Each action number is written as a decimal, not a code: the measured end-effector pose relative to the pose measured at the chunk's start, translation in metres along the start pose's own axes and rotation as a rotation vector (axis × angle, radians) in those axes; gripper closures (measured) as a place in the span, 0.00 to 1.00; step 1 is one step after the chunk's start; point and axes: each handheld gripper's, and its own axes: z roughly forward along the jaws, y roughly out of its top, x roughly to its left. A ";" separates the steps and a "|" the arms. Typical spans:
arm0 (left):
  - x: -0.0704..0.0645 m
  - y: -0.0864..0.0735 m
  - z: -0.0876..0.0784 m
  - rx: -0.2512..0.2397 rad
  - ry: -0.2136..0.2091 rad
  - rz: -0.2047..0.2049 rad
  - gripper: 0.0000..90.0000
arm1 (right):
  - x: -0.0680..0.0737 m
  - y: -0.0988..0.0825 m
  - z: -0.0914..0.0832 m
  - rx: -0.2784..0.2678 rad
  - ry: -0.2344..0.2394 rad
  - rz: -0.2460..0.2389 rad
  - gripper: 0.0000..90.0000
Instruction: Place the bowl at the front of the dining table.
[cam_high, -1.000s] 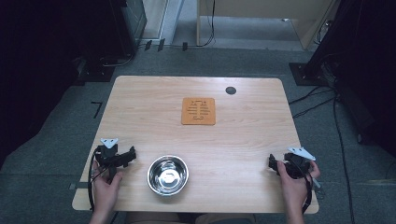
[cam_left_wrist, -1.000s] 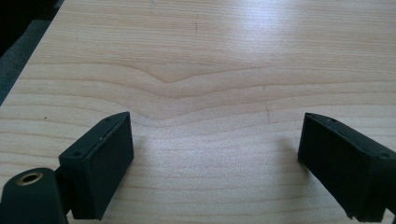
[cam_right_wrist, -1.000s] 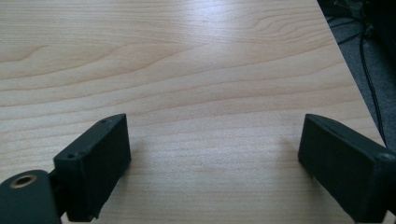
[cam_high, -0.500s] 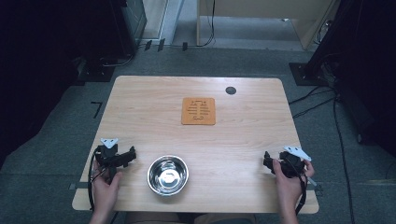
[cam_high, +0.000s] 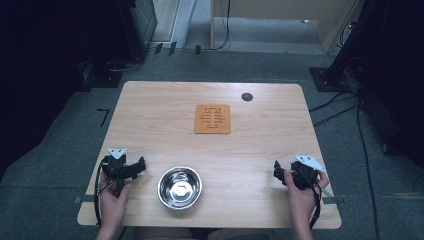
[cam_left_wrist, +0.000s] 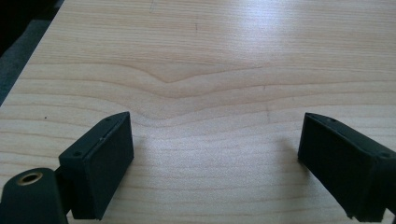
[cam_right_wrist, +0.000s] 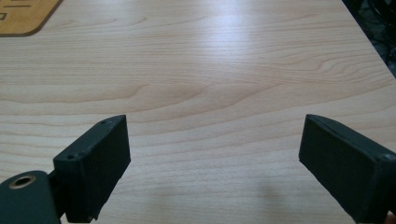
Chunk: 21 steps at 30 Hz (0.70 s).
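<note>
A shiny steel bowl (cam_high: 180, 187) stands empty near the front edge of the wooden table (cam_high: 165, 135), between my two hands. An orange-brown square mat (cam_high: 212, 119) with a cut-out pattern lies at the table's middle; its corner (cam_right_wrist: 23, 16) appears at the top left of the right gripper view. My left gripper (cam_high: 141, 165) rests left of the bowl, jaws pointing toward it. Its jaws (cam_left_wrist: 215, 163) stand wide open over bare wood. My right gripper (cam_high: 276, 171) sits at the front right, also open (cam_right_wrist: 215, 163), with nothing between its jaws.
A small black round disc (cam_high: 247, 96) is set into the table near its far edge. Cables (cam_high: 335, 107) run over the grey floor to the right, and dark equipment stands around the table.
My right gripper has slid leftward along the front of the table. The left gripper and the bowl have stayed put.
</note>
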 end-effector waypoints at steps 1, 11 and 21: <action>0.000 0.000 0.000 0.000 0.000 0.000 0.11 | 0.001 0.000 0.000 0.001 0.001 0.000 0.10; 0.000 0.000 0.000 0.000 0.000 0.000 0.11 | 0.015 0.000 0.000 0.002 0.037 -0.018 0.10; 0.000 0.000 0.000 0.000 0.000 0.000 0.11 | 0.032 0.001 -0.003 -0.001 0.075 -0.037 0.10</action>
